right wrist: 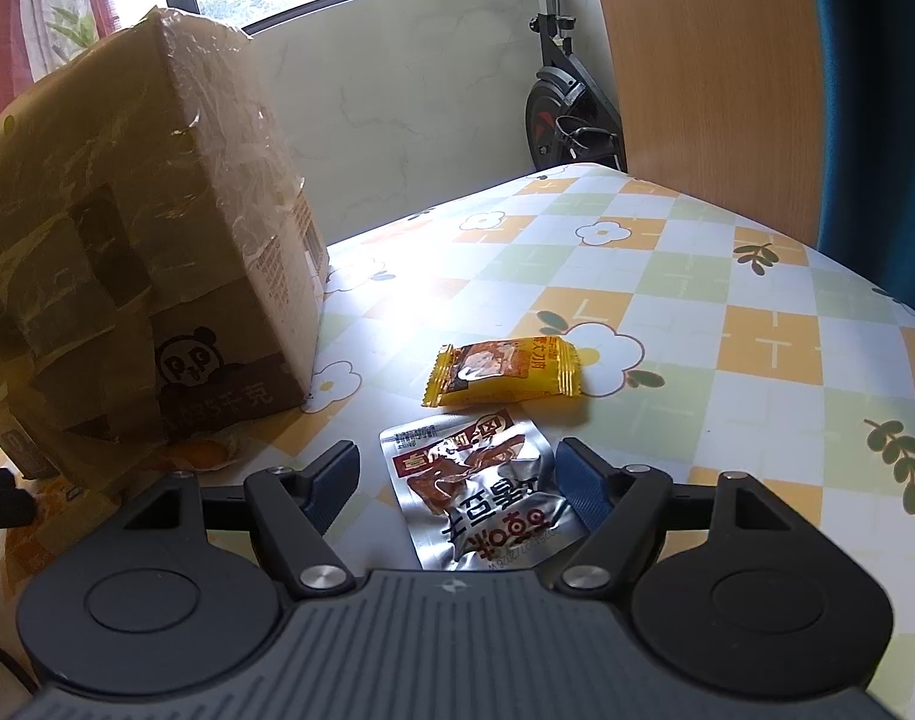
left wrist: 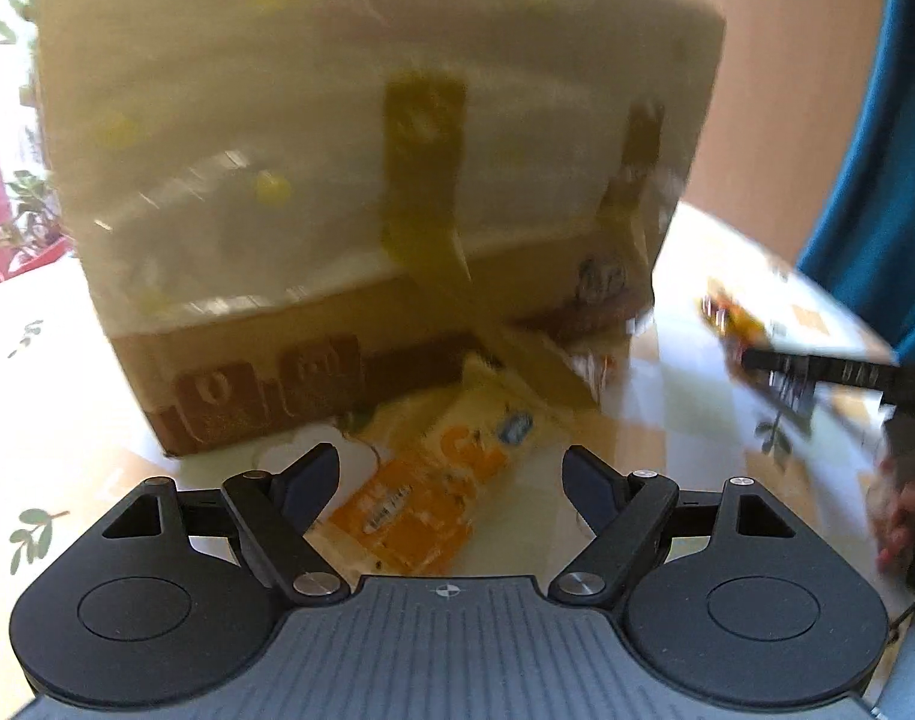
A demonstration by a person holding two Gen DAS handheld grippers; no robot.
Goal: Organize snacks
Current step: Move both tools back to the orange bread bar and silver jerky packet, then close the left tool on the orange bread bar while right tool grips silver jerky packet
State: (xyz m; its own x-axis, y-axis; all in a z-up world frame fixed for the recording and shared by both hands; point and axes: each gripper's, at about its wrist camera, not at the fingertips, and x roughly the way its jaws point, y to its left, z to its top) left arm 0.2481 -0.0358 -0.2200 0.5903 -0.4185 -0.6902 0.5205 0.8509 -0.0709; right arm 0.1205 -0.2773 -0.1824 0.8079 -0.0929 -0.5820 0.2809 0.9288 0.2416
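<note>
Silver foil snack pouch (right wrist: 478, 495) between wide right tongs (right wrist: 457, 483): light, crinkly, slippery; pinch flat edges. Left tongs (left wrist: 451, 480) wide, empty.

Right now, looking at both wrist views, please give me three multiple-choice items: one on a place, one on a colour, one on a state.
1. The silver packet lies:
A. between the right tongs' fingers
B. on top of the cardboard box
C. off the table

2. The small wrapped snack beyond it is mainly:
A. blue
B. yellow
C. green

3. The left tongs are:
A. shut on the orange packet
B. open
C. shut, empty

Answers:
1 A, it lies between the fingers.
2 B, yellow wrapper.
3 B, fingers apart above the packet.
</note>
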